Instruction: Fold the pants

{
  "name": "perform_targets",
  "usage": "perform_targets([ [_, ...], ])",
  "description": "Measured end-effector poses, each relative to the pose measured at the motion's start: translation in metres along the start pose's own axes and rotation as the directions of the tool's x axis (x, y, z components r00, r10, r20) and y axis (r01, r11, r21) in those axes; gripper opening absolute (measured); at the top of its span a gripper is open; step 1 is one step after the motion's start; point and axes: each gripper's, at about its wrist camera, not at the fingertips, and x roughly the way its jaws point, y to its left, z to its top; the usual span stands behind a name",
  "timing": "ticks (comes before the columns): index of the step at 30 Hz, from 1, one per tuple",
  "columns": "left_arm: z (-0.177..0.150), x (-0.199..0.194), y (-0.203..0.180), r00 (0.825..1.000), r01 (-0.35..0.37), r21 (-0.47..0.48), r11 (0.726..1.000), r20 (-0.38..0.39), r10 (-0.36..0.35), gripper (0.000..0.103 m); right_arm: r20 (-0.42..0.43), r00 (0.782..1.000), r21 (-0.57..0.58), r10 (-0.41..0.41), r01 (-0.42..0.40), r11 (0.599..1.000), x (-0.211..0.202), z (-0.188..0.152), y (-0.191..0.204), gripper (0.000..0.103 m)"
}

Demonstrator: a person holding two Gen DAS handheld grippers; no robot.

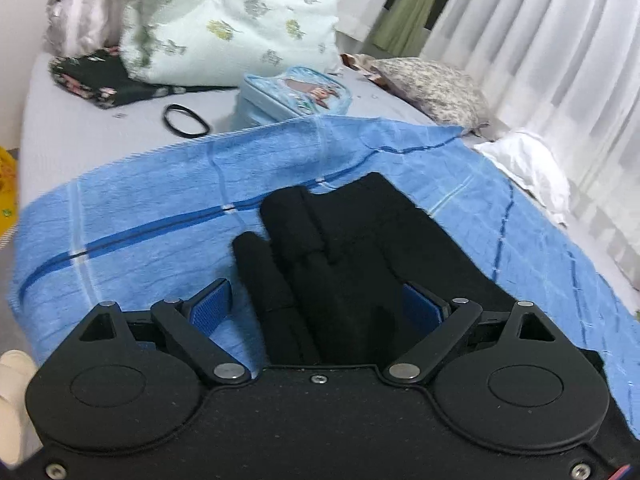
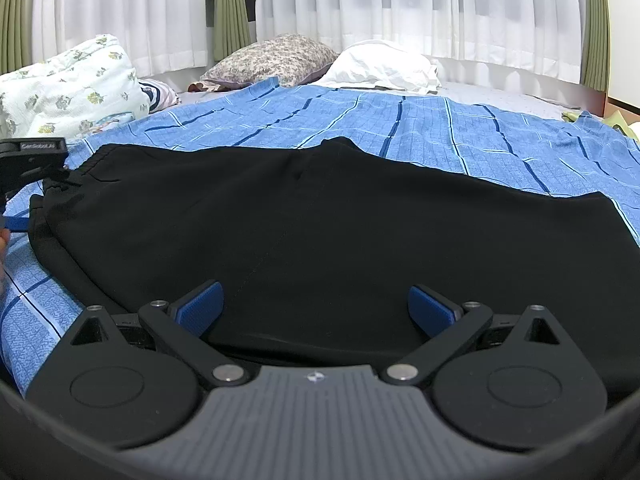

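Note:
Black pants [image 2: 300,232] lie spread flat on a blue checked blanket [image 2: 440,128]. In the left wrist view their left end [image 1: 360,240] is bunched into rolled folds. My left gripper [image 1: 318,304] is open around that bunch; its left pad [image 1: 212,304] stands apart from the cloth, and the right pad sits close beside it. My right gripper [image 2: 316,308] is open wide, low over the near edge of the pants, with nothing pinched. The left gripper's body [image 2: 32,156] shows at the pants' left end in the right wrist view.
On the bed behind are a floral duvet [image 1: 228,20], a light-blue pouch [image 1: 296,92], a black hair band [image 1: 186,120], a patterned pillow [image 2: 272,56] and a white pillow [image 2: 384,64]. White curtains [image 2: 360,8] hang along the far side.

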Motion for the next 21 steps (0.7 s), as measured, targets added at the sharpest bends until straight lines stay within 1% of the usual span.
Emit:
perform_targets([
  [1,0.001,0.003,0.000,1.000,0.009,-0.002,1.000,-0.004,-0.009,0.088,0.000,1.000,0.000,0.000,0.000,1.000,0.000,0.000,0.000,0.103],
  [3,0.001,0.007,-0.004,1.000,-0.003,0.011,1.000,-0.004,0.003,0.083,-0.002,1.000,0.000,0.000,0.000,1.000,0.000,0.000,0.000,0.103],
  [6,0.000,0.008,-0.008,1.000,-0.025,0.029,0.999,0.006,0.025,0.075,-0.005,1.000,0.001,0.002,-0.002,1.000,0.000,0.001,0.000,0.103],
  [8,-0.001,0.008,-0.009,0.999,-0.039,0.030,0.999,0.016,0.039,0.066,-0.005,1.000,0.001,0.002,-0.002,1.000,0.001,0.001,0.000,0.103],
  [10,-0.002,0.006,-0.009,0.998,-0.051,0.029,0.998,0.023,0.050,0.061,-0.008,1.000,0.001,0.003,-0.003,1.000,0.001,0.002,-0.001,0.103],
  [12,-0.002,0.006,-0.008,0.999,-0.049,0.019,0.999,0.023,0.048,0.062,-0.012,1.000,0.001,0.005,-0.005,1.000,0.001,0.002,-0.001,0.103],
  [13,-0.002,0.006,-0.006,0.999,-0.042,0.005,0.999,0.022,0.042,0.066,-0.012,1.000,0.002,0.006,-0.006,1.000,0.001,0.002,-0.001,0.103],
  [14,-0.003,0.007,-0.005,0.999,-0.025,-0.025,0.999,0.028,0.026,0.074,-0.012,1.000,0.001,0.007,-0.007,1.000,0.002,0.001,-0.001,0.103],
  [15,-0.003,0.007,-0.003,0.999,-0.009,-0.055,0.998,0.038,0.012,0.076,-0.013,1.000,0.001,0.007,-0.007,1.000,0.002,0.002,-0.001,0.103],
  [16,-0.003,0.007,-0.003,0.999,-0.015,-0.079,0.997,0.043,0.018,0.074,-0.016,1.000,0.004,0.009,-0.009,1.000,0.002,0.002,-0.001,0.103],
  [18,-0.002,0.005,-0.008,0.997,-0.066,-0.087,0.994,0.044,0.070,0.052,-0.026,0.999,0.015,0.026,-0.026,1.000,0.000,0.005,-0.004,0.103],
  [19,-0.003,0.002,-0.010,0.994,-0.091,-0.088,0.992,0.050,0.095,0.030,-0.031,0.998,0.030,0.048,-0.047,0.998,-0.002,0.008,-0.008,0.103],
  [20,-0.002,-0.003,-0.012,0.994,-0.087,-0.086,0.992,0.064,0.093,0.020,-0.031,0.997,0.051,0.072,-0.070,0.996,-0.006,0.010,-0.013,0.103],
  [21,-0.002,-0.010,-0.014,0.993,-0.075,-0.077,0.994,0.087,0.081,0.017,-0.030,0.995,0.075,0.094,-0.092,0.993,-0.010,0.012,-0.019,0.103],
])
